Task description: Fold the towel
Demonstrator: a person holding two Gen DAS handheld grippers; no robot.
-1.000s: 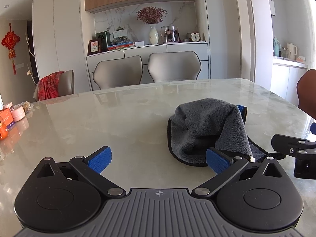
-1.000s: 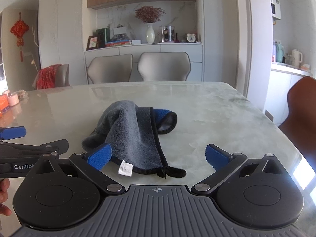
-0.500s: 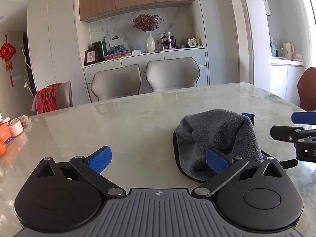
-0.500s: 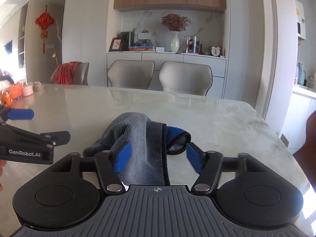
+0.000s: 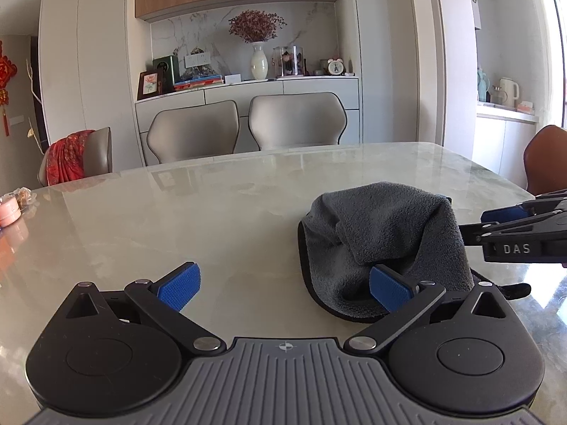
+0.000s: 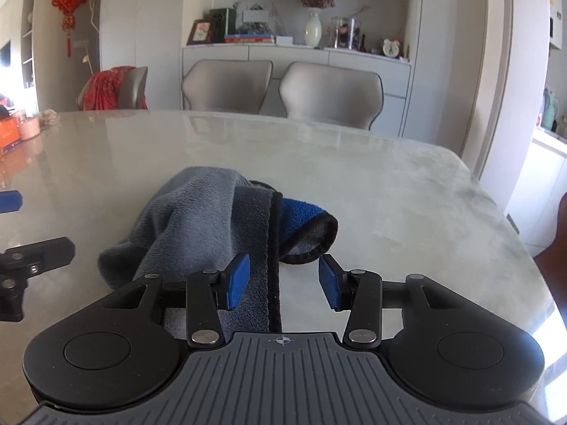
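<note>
Towel (image 5: 386, 244) is sitting in a crumpled heap on the marble table (image 5: 212, 219), grey fleece w/ black trim, and from the right cam you can see a blue bit of it (image 6: 301, 212) poking out on the right side of the pile. Left hand-held gripper (image 5: 283, 288) has its jaws wide apart, hovering low over the table; its right pad (image 5: 388, 292) is right up against the near-left edge of the towel, can't tell if it's actually touching, left pad is over bare table. Right hand-held gripper (image 6: 283, 283) is over the near end of the towel, jaws partly closed but def still a gap, w/ the black-trimmed edge (image 6: 273, 265) running between the pads; nothing pinched afaict. Right gripper also shows up at the right edge of the left cam, just beside the towel. Bg: two beige chairs (image 5: 244, 124) behind the table, sideboard w/ a vase of dried flowers (image 5: 258, 44), pink tub (image 5: 9, 210) at the far left of the table.
</note>
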